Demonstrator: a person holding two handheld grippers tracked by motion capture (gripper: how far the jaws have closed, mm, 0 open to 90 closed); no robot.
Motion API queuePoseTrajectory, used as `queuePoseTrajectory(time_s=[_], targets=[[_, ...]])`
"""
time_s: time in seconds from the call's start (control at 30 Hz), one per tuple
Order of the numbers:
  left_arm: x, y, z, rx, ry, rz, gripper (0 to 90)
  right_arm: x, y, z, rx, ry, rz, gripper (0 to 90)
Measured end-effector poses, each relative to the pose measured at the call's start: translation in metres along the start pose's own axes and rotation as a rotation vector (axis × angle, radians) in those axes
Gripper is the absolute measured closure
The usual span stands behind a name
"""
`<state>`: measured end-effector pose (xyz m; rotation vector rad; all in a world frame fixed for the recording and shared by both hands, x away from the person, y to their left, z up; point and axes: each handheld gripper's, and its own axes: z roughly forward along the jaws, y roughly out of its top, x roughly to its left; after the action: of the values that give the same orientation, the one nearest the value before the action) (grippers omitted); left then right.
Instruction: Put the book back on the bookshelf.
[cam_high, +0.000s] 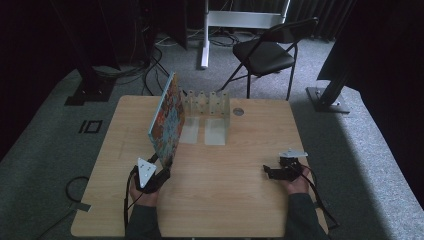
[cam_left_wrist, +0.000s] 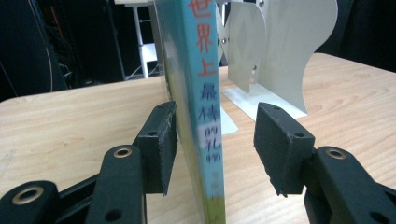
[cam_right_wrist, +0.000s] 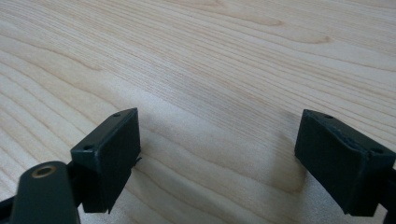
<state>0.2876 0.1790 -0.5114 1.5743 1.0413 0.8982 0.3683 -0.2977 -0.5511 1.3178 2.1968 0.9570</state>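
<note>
We see dark grey sleeves (cam_high: 142, 220); black grippers, left (cam_left_wrist: 212, 135), right (cam_right_wrist: 217, 158); grey triangular plates (screw-dotted) (cam_high: 145, 171); brass-ringed holes (cam_left_wrist: 122, 151); black trailing cables (cam_high: 320, 200).

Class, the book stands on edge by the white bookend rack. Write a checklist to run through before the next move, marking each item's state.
1. Book between the left hand-held gripper pads: ok.
2. Both pads pressing the book: not ok; the pad on the right of its view stands clear.
3. Book upright: not ok, it tilts in the high view.
4. Bookend rack slots free: ok.
5. Right hand-held gripper open, nothing between its pads: ok.
</note>
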Motion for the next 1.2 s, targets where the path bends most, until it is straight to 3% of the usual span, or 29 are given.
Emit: queuePoseTrajectory(time_s=[0.13, 0.53, 0.77, 1.2], targets=[[0.003, -0.005, -0.003, 0.020, -0.004, -0.022, 50.1, 0.000, 0.000, 0.000, 0.000, 0.000, 0.000, 14.0], [0.005, -0.017, -0.014, 0.079, -0.026, -0.032, 51.1, 0.000, 0.000, 0.000, 0.000, 0.000, 0.000, 14.0], [0.011, -0.022, -0.018, 0.088, -0.029, -0.070, 51.5, 0.000, 0.000, 0.000, 0.000, 0.000, 0.000, 14.0], [0.010, -0.025, -0.025, 0.083, -0.018, -0.067, 54.3, 0.000, 0.000, 0.000, 0.000, 0.000, 0.000, 14.0]])
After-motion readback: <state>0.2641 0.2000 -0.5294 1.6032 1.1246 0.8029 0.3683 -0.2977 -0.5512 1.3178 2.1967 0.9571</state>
